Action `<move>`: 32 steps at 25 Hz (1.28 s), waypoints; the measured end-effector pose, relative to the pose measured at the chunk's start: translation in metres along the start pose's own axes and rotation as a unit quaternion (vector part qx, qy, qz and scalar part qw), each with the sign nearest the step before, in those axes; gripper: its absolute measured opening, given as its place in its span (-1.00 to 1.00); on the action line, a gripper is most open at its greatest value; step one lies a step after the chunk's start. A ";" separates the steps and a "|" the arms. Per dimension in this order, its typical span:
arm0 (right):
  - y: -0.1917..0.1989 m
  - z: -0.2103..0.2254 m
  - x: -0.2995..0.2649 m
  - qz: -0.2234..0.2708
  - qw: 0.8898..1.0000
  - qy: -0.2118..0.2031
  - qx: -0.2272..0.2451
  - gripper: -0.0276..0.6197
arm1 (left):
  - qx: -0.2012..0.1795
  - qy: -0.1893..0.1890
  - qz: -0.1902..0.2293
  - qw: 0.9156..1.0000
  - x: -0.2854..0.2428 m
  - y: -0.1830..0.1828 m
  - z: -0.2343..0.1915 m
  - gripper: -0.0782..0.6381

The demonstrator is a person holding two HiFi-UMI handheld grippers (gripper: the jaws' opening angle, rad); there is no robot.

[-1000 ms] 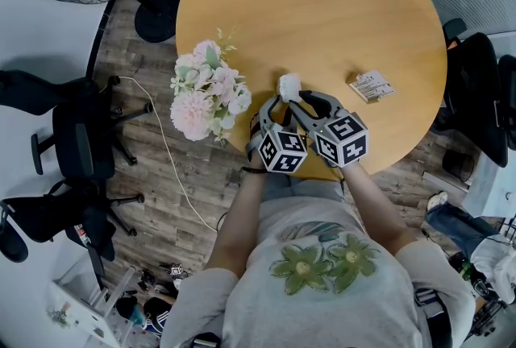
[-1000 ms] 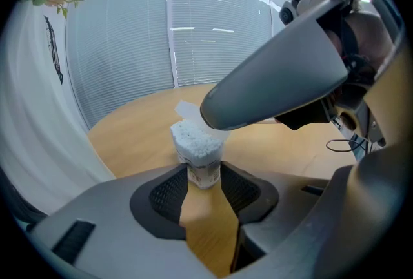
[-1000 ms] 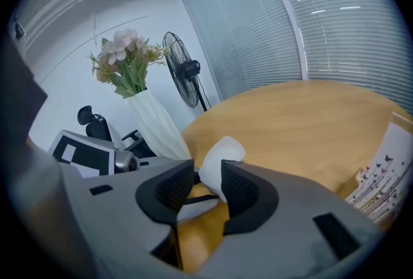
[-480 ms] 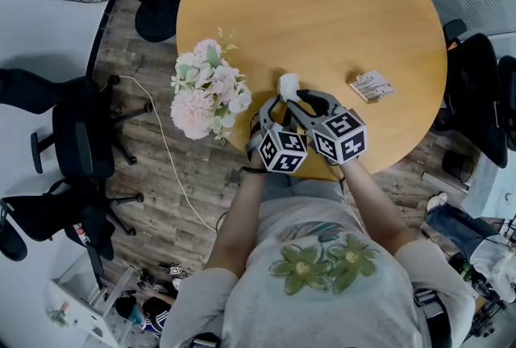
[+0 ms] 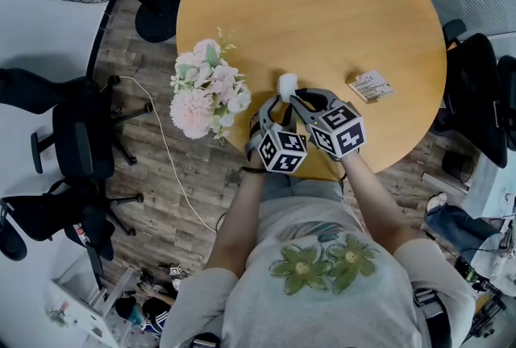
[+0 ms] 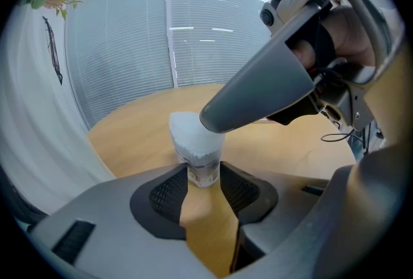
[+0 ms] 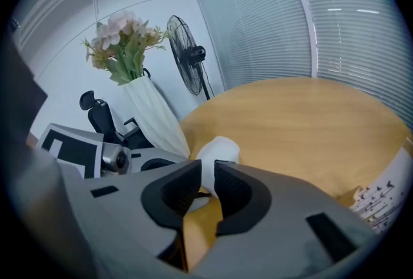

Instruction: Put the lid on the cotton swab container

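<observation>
Only its own view shows left gripper [image 6: 203, 175] pinching the container [image 6: 192, 139].

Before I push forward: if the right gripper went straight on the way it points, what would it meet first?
The white lid, just ahead of the tips of the right gripper, showing through the gap of its closing tongs. It caps the container held by the left gripper. Contact is unclear.
</observation>
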State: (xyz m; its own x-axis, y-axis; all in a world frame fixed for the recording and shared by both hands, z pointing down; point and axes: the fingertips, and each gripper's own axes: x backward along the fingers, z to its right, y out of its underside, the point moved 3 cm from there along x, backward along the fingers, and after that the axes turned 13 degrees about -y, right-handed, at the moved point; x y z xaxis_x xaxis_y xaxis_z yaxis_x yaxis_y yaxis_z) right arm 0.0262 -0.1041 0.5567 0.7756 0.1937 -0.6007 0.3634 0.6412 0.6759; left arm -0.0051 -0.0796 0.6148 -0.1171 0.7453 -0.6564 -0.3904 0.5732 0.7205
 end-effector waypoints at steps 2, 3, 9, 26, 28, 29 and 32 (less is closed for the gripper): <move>-0.001 0.001 -0.001 -0.012 1.000 0.001 0.003 -0.74 | 0.000 0.000 0.000 1.000 0.000 0.000 0.000 -0.35; -0.001 0.001 -0.001 -0.019 1.000 0.003 0.006 -0.75 | 0.000 0.000 -0.001 1.000 0.000 -0.001 0.000 -0.35; -0.002 0.003 -0.004 -0.061 0.997 0.021 0.038 -0.88 | -0.001 0.001 -0.002 1.000 0.000 0.000 0.000 -0.35; -0.011 0.001 -0.016 -0.295 0.950 0.004 0.100 -0.91 | -0.013 0.006 -0.005 1.000 -0.002 -0.001 -0.001 -0.35; -0.011 0.000 -0.018 -0.322 0.941 0.005 0.105 -0.91 | -0.013 0.007 -0.007 1.000 -0.002 -0.001 -0.001 -0.35; -0.011 -0.001 -0.018 -0.332 0.937 0.005 0.106 -0.91 | -0.013 0.007 -0.007 1.000 -0.001 -0.001 -0.001 -0.35; -0.012 -0.001 -0.020 -0.348 0.932 -0.005 0.103 -0.91 | -0.016 0.007 -0.010 1.000 -0.001 0.000 -0.001 -0.35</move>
State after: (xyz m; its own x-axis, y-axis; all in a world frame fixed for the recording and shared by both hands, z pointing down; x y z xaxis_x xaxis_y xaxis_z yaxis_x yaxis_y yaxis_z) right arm 0.0057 -0.1148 0.5602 0.3188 -0.2231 -0.9212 0.8709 0.4526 0.1918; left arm -0.0060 -0.0809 0.6152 -0.1205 0.7286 -0.6743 -0.4213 0.5775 0.6993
